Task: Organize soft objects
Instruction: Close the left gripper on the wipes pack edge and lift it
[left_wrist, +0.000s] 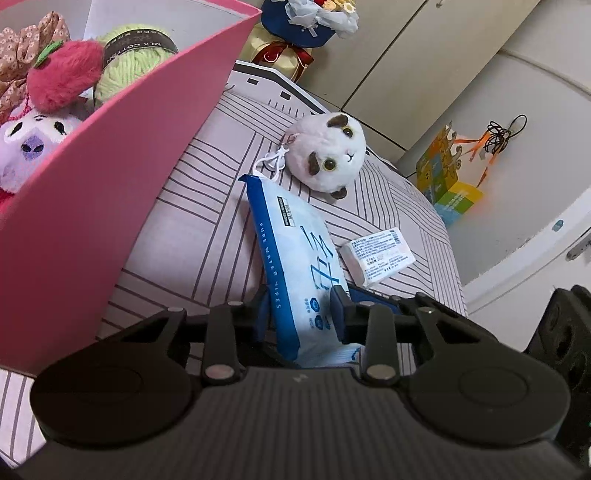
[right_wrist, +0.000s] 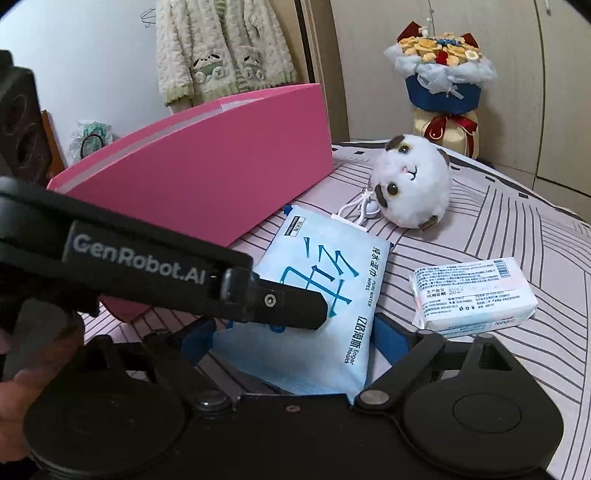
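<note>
A blue-and-white wet wipes pack (left_wrist: 295, 251) (right_wrist: 332, 280) stands tilted on the striped bedsheet. My left gripper (left_wrist: 302, 310) is shut on its near end, pads pressing both sides; one of its fingers (right_wrist: 288, 306) crosses the pack in the right wrist view. My right gripper (right_wrist: 293, 339) is open, its blue pads standing off either side of the pack. A round white cat plush (left_wrist: 327, 151) (right_wrist: 410, 184) and a small tissue pack (left_wrist: 382, 256) (right_wrist: 472, 295) lie beyond. The pink box (left_wrist: 110, 184) (right_wrist: 207, 173) holds green yarn (left_wrist: 129, 59), a red plush (left_wrist: 62, 74) and a purple plush (left_wrist: 33, 144).
A bouquet (left_wrist: 306, 26) (right_wrist: 439, 74) stands at the far end of the bed. A colourful carton (left_wrist: 447, 177) sits on the floor past the bed's right edge. A fleece garment (right_wrist: 221, 48) hangs on the wall behind the box. A person's hand (right_wrist: 22, 369) holds the left gripper.
</note>
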